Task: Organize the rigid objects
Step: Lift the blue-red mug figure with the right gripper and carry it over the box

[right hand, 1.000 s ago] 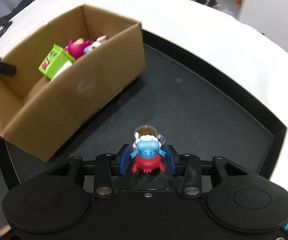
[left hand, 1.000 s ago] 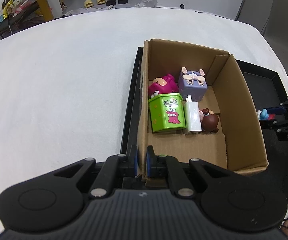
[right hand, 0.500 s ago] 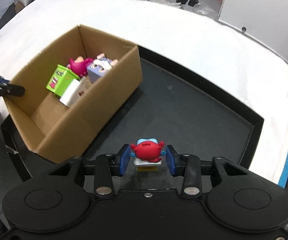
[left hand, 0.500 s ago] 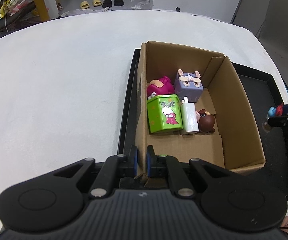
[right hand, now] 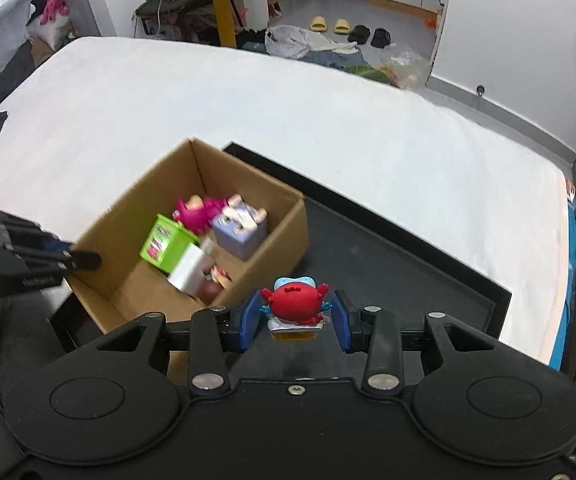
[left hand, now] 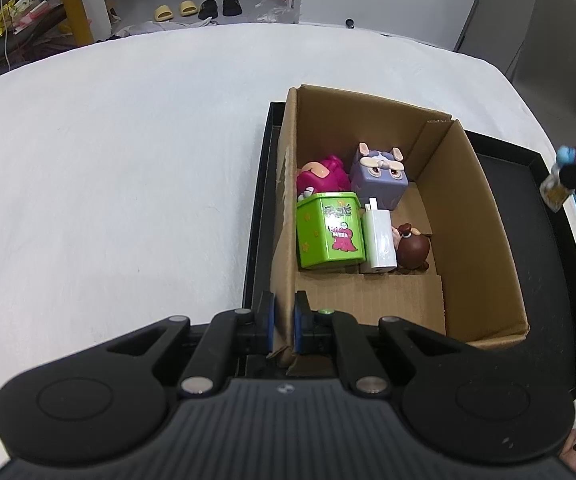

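A white-covered bench (left hand: 107, 184) carries a shallow black tray (right hand: 408, 256) near its right edge, and an open cardboard box (left hand: 484, 216) stands in the left part of that tray, its long left wall running along the tray's left rim. To the right of the box the tray floor lies bare up to the raised right rim, and the white surface stretches wide and uncluttered to the left and toward the far edge. The left tool (left hand: 283, 330) is pressed together on the near end of the box's left wall, one blue pad on each side of the cardboard. Inside the box, the far half is packed: a magenta figure (left hand: 322, 178) and a lavender cube-shaped animal toy (left hand: 380, 178) sit toward the far wall, with a green tin bearing a pink monster (left hand: 330, 230), a white charger plug (left hand: 378, 238) and a small brown-haired figure (left hand: 412, 248) in a row in front of them; the near half shows bare cardboard floor. The right tool (right hand: 295, 316) pinches a small toy figure (right hand: 294, 306) between its blue pads, held in the air above the tray just beside the box's right wall. The toy has a rounded red body with little claws, a light blue head and a white-and-amber base.
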Demonstrator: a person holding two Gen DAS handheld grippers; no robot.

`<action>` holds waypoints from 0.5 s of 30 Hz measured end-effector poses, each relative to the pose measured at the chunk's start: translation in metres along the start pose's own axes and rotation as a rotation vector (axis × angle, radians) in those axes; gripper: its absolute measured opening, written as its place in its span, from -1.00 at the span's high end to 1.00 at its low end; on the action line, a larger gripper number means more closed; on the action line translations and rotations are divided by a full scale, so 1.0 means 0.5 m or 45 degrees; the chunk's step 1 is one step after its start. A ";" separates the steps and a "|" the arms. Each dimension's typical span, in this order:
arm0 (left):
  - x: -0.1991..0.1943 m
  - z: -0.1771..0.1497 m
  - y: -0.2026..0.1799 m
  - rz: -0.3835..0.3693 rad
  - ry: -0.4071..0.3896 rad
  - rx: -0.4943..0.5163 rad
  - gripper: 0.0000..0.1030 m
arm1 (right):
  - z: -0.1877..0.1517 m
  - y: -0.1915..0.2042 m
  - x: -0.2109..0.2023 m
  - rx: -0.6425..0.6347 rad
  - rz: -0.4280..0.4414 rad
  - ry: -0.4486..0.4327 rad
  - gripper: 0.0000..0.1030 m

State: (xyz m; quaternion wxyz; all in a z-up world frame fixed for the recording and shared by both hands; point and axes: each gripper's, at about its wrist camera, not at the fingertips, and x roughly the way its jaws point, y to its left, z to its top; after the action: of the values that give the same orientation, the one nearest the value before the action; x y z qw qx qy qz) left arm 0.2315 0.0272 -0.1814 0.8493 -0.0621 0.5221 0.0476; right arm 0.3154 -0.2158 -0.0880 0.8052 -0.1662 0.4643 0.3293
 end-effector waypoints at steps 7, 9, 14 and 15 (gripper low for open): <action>0.003 -0.001 0.012 -0.032 -0.007 -0.052 0.83 | 0.051 0.033 -0.004 -0.029 0.006 -0.014 0.26; 0.003 -0.003 0.010 -0.036 -0.010 -0.048 0.83 | 0.062 0.042 0.000 -0.036 0.009 -0.014 0.26; 0.002 -0.005 0.016 -0.055 -0.009 -0.063 0.82 | 0.084 0.066 0.023 -0.063 0.018 0.003 0.26; 0.002 -0.005 0.018 -0.058 -0.009 -0.063 0.82 | 0.086 0.070 0.028 -0.068 0.020 0.006 0.26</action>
State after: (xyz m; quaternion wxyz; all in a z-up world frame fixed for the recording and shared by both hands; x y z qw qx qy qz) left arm 0.2283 0.0356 -0.1838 0.8503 -0.0949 0.5160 0.0414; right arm 0.3236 -0.1603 -0.0767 0.7968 -0.1848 0.4586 0.3474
